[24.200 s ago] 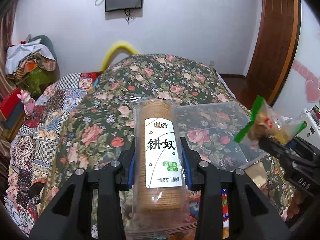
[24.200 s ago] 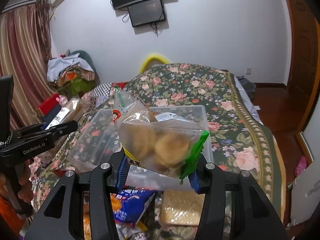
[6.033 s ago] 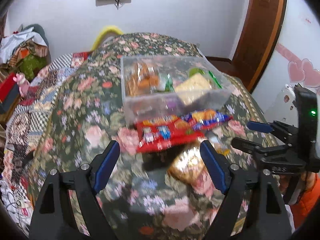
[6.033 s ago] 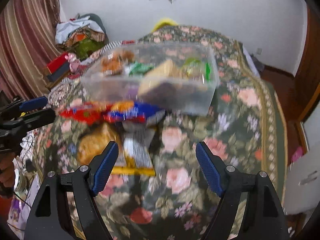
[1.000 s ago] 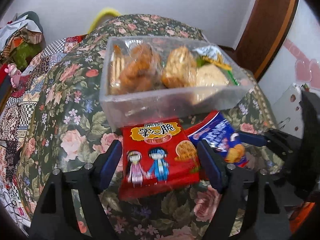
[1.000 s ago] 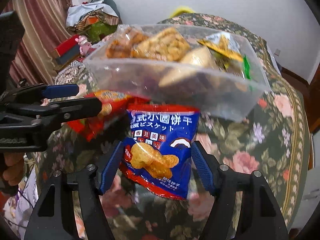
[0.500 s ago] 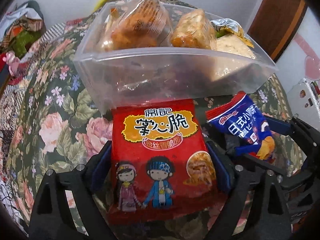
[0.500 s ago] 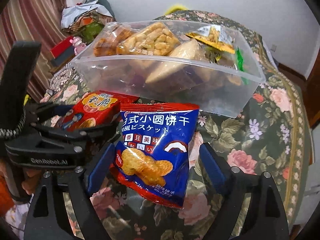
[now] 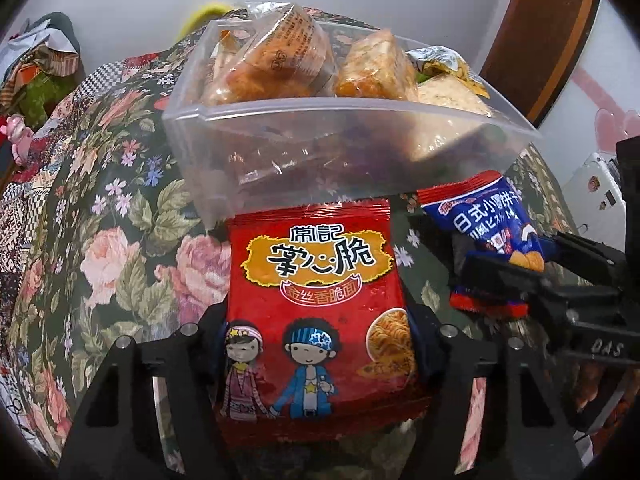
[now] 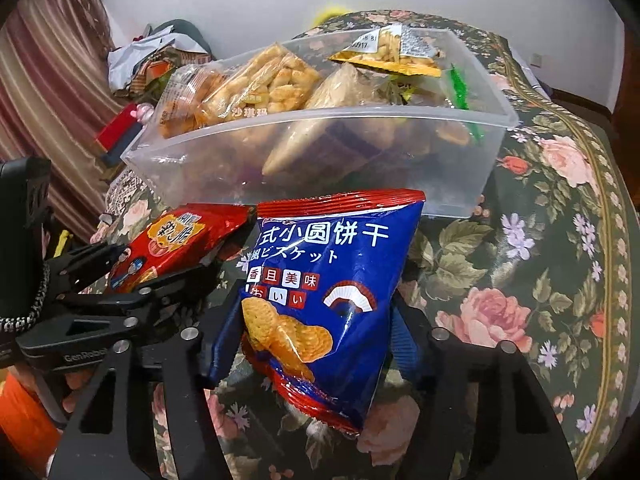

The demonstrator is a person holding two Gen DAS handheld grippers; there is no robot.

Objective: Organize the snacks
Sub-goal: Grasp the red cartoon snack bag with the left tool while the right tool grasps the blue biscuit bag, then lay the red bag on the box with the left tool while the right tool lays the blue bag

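Most snacks already sit in the clear bin point(image 9: 280, 152) on the floral bed point(image 9: 120, 240). Two packets remain outside, just in front of its near wall. Our left gripper point(image 9: 316, 344) has its jaws clenched on the red noodle packet point(image 9: 316, 300); our right gripper point(image 10: 316, 332) grips the blue biscuit bag point(image 10: 320, 280). A second ago both packets lay loosely between wider jaws; the jaws have just been closing. Still to do, in our judgement: lift both into the bin.

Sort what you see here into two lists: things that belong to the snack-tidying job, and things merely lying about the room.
Job: red snack packet in left gripper; blue biscuit packet in right gripper; clear plastic box of snacks.

Lying about: floral bedspread; clothes heap; striped curtain.
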